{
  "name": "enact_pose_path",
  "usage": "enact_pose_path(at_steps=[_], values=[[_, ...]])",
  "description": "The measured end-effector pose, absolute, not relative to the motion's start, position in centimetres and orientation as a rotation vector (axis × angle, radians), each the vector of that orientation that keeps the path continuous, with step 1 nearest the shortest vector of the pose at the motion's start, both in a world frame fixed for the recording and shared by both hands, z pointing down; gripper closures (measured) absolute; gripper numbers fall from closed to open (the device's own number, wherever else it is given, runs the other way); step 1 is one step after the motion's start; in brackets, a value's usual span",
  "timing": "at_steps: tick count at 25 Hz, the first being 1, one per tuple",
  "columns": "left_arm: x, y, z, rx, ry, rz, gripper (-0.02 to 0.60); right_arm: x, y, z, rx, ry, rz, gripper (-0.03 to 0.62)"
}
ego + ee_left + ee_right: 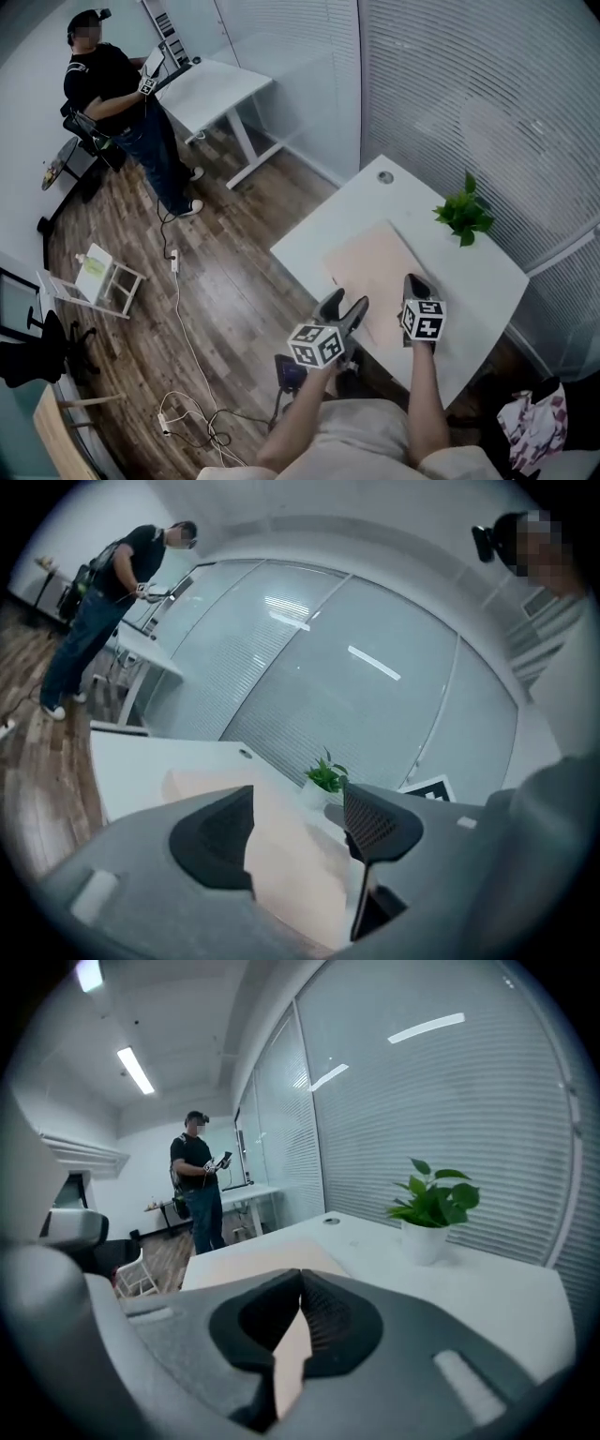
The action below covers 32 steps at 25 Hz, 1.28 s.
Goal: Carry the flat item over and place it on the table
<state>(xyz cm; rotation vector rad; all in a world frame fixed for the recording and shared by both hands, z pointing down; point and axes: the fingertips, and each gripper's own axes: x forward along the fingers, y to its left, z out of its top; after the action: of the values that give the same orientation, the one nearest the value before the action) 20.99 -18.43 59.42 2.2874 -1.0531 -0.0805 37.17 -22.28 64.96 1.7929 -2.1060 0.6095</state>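
The flat item is a pale beige board [380, 272] lying flat on the white table [361, 202]. My left gripper [345, 305] hangs open at the table's near edge, just off the board's near left side. In the left gripper view its jaws [298, 827] stand wide apart, and the board [291, 855] shows between them. Over the board's near right part my right gripper [415, 281] is shut. In the right gripper view its tips [300, 1283] meet with nothing seen held, and the board [258, 1260] lies just beyond them.
A small potted plant [464, 216] stands on the table past the board. A glass wall with blinds [450, 84] runs behind. A person [122, 84] stands by a second white desk [220, 89]. Cables [187, 412], a small white chair [94, 277] and a bag [530, 422] are on the floor.
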Motion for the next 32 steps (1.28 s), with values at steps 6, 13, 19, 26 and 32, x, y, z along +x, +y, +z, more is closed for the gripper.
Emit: enact_pose_path(at_steps=[6,13,19,26,32], values=[[20.3,-13.1,56.7,2.487,-1.188,0.098,0.270,36.5,-14.2,61.1,1.936,-2.128,0.664,0.592],[20.5,-6.1,53.7,2.655,-1.205,0.147,0.271,35.8,-6.6,57.3,1.951,-2.190,0.571,0.592],[19.6,-2.2,52.3,2.658,-1.283,0.104,0.273,36.2,-1.4,54.7,2.043,-2.235,0.544,0.592],[18.7,1.7,51.4,2.683,-1.321,0.115,0.344,36.9,3.6,55.0,2.059,-2.226,0.546,0.592],[16.4,3.1,49.1,2.686,-1.368,0.021,0.542,37.7,5.8,54.6,2.059,-2.197,0.520,0.592]])
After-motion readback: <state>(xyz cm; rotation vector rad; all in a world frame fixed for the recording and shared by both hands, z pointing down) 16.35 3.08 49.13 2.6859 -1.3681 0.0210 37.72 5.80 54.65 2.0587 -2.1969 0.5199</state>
